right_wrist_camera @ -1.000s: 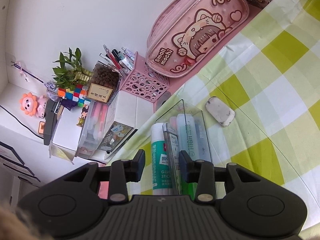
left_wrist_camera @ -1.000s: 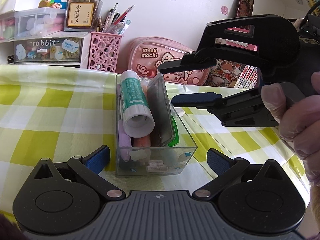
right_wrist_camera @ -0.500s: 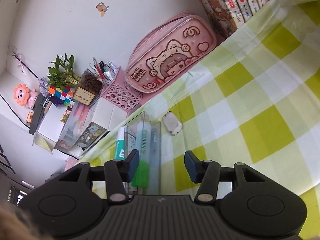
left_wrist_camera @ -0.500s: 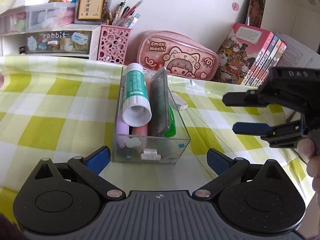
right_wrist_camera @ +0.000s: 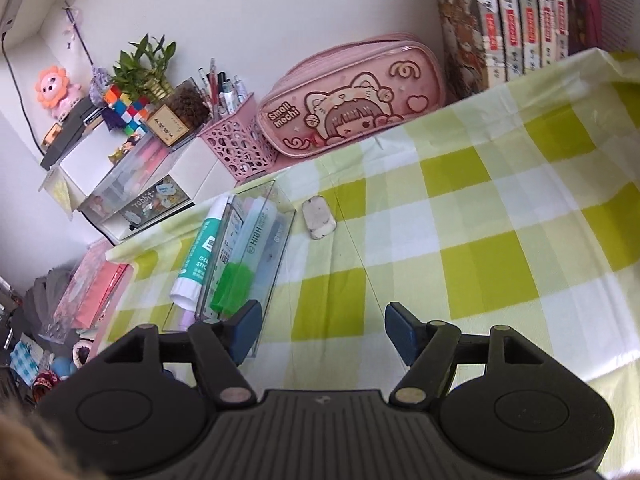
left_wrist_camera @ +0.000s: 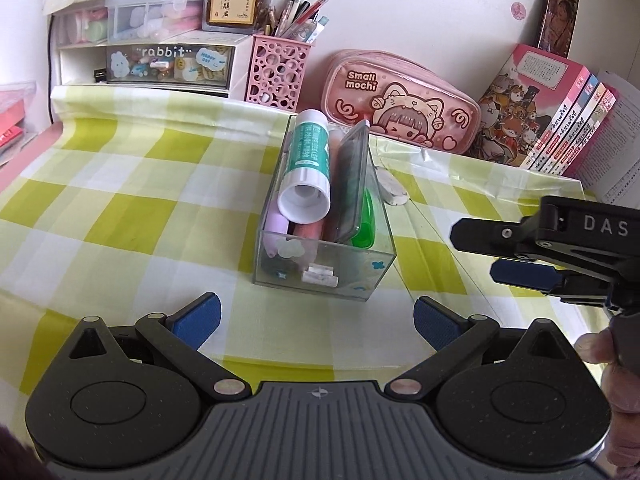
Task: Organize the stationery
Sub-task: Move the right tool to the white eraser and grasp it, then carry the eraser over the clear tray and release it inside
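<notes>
A clear plastic box [left_wrist_camera: 320, 264] stands on the green-checked tablecloth. It holds a glue stick [left_wrist_camera: 308, 168], a dark flat case [left_wrist_camera: 352, 184], a green highlighter [left_wrist_camera: 366, 224] and pink and purple pens. A white eraser [left_wrist_camera: 394, 190] lies on the cloth just right of the box. My left gripper [left_wrist_camera: 318, 322] is open and empty, just short of the box's near wall. My right gripper [left_wrist_camera: 476, 254] hovers to the right of the box, jaws opening, nothing between them. In the right wrist view the right gripper [right_wrist_camera: 324, 334] is over bare cloth, with the box [right_wrist_camera: 276, 240] to its left and the eraser [right_wrist_camera: 318, 218] ahead.
A pink "Small mochi" pencil case [left_wrist_camera: 400, 100], a pink pen holder [left_wrist_camera: 278, 72] and a "rabbit" drawer unit [left_wrist_camera: 168, 64] line the back wall. Books [left_wrist_camera: 560, 120] stand at the back right. A person's fingers [left_wrist_camera: 600, 350] show at the right edge.
The right gripper drew away from over the box to the right, rolled, and its jaws widened. The left view tilted, so the box now sits a little farther ahead.
</notes>
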Available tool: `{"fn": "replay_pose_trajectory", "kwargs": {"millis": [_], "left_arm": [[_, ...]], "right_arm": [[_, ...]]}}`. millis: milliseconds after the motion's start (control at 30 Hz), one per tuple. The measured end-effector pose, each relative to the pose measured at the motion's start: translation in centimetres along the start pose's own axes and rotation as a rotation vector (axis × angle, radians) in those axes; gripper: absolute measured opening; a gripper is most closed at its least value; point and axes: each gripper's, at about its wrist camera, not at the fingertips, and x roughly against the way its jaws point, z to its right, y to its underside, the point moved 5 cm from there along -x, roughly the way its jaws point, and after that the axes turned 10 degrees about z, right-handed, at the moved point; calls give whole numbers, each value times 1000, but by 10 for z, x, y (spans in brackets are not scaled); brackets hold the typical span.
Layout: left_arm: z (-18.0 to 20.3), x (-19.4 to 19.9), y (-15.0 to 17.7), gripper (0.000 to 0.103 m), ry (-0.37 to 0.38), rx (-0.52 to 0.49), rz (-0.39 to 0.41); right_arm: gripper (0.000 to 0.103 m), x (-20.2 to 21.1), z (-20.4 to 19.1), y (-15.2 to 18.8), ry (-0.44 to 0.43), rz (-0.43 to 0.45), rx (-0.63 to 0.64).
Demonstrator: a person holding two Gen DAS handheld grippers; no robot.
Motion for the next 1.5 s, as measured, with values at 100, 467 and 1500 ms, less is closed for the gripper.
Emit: {"fn": "replay_pose_trajectory", "kwargs": {"millis": [100,467,1500], "left_arm": [[3,-6,-1,98,-15,-9,28],[4,-14,-4,98,-22,-24,34],[4,-20,-6,98,-21,-20,60]], "right_arm": [[90,-26,-3,-8,-11,-37,91],[86,-87,-15,-24,8,-47,291],[58,-98,-13,-27,37,39,296]]}}
